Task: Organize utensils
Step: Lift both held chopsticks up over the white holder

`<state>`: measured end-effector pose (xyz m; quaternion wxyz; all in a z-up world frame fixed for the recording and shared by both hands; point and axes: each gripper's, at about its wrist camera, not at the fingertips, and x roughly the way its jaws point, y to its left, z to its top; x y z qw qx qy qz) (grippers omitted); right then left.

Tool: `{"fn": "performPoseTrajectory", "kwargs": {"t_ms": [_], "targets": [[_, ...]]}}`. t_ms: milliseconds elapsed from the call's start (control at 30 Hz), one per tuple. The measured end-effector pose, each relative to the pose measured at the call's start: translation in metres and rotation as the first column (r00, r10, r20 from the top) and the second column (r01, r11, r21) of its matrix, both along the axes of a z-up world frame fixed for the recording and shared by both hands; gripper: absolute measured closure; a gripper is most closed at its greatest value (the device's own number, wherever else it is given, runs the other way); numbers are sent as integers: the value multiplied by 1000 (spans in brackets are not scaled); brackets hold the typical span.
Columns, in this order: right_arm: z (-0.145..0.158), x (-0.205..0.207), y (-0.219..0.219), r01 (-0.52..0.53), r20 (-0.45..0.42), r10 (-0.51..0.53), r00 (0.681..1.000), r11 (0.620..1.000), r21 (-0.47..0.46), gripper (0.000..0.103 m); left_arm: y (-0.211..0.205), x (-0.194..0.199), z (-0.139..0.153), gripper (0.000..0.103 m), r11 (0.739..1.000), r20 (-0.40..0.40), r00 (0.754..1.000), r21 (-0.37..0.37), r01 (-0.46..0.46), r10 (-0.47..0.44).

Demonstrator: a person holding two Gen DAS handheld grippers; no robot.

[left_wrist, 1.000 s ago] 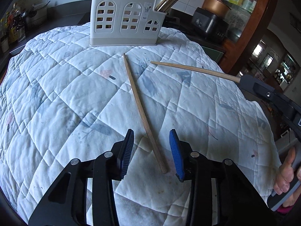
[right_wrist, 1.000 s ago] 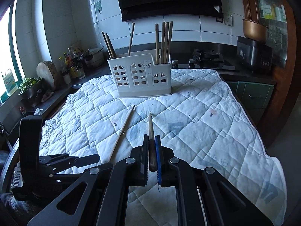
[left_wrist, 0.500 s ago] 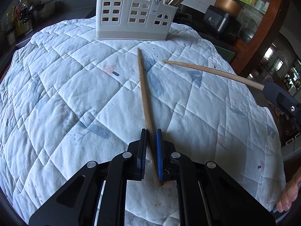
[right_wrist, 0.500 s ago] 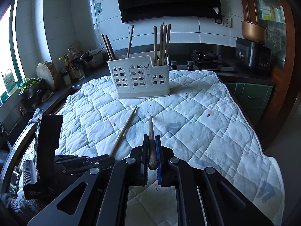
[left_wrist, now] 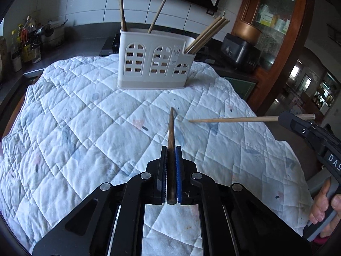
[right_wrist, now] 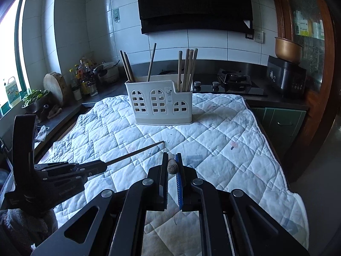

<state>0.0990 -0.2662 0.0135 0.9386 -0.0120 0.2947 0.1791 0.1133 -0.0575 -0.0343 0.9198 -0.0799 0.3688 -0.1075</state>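
each tool is clamped on one slim, tapered wooden chopstick: left tool (left_wrist: 171,149) on the dark chopstick (left_wrist: 171,132), right tool (right_wrist: 172,156) on the pale chopstick (left_wrist: 232,119).

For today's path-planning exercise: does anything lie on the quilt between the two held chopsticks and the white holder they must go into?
Nothing visible does. Both chopsticks are gripped above bare quilt, clear to the holder.

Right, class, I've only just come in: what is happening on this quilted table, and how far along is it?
A person is tidying wooden chopsticks into the white holder at the far end of the quilted cloth. Each hand works a two-finger gripper. The left gripper is shut on one chopstick, and the right gripper is shut on another chopstick. Both are raised off the cloth, short of the holder, which already has several chopsticks standing in it.
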Motion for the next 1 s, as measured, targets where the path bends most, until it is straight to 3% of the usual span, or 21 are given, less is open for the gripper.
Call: {"fn": "performPoseTrajectory", "kwargs": {"t_ms": [267, 733, 1000], "targets": [[30, 16, 8, -49, -4, 49, 999, 999, -10, 96, 15, 7, 45, 97, 997, 84, 995, 59, 53, -58], [102, 57, 28, -131, 1, 131, 991, 991, -41, 96, 31, 56, 96, 97, 992, 88, 988, 48, 120, -124], [146, 98, 30, -119, 21, 120, 993, 992, -28, 96, 42, 84, 143, 97, 991, 167, 980, 89, 96, -110]]}}
